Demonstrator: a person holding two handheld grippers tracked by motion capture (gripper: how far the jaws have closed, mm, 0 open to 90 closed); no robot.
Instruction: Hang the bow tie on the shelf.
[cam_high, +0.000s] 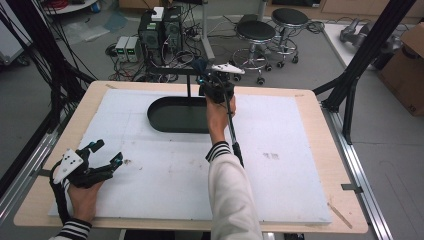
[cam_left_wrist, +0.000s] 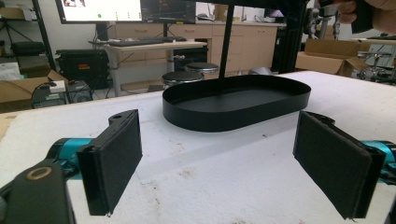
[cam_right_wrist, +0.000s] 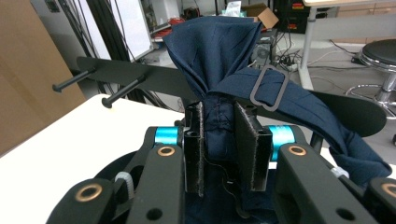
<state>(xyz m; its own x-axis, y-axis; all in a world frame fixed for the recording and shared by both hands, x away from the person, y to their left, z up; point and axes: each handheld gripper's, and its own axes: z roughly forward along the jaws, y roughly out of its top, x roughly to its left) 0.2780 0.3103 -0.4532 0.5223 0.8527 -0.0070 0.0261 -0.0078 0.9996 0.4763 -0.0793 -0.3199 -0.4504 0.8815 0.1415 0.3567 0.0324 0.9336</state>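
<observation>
A navy blue cloth item (cam_right_wrist: 215, 51) with a strap and a grey rectangular buckle (cam_right_wrist: 269, 88) is bunched between the jaws of my right gripper (cam_right_wrist: 218, 109), which is shut on it. The right gripper (cam_high: 216, 80) holds it up at the horizontal black bar (cam_right_wrist: 140, 74) of a stand; two pegs (cam_right_wrist: 77, 80) stick out of the bar to the left of the cloth. The stand's pole (cam_high: 188, 85) rises from a black oval tray (cam_high: 170, 117). My left gripper (cam_high: 107, 152) rests low at the near left, open and holding nothing, facing the tray (cam_left_wrist: 233, 100).
A white foam board (cam_high: 280, 165) covers most of the wooden table (cam_high: 320, 107). Beyond the far edge stand two round stools (cam_high: 255, 32), computer boxes (cam_high: 160, 30) and tangled cables. A black frame post (cam_high: 365, 50) rises at the right.
</observation>
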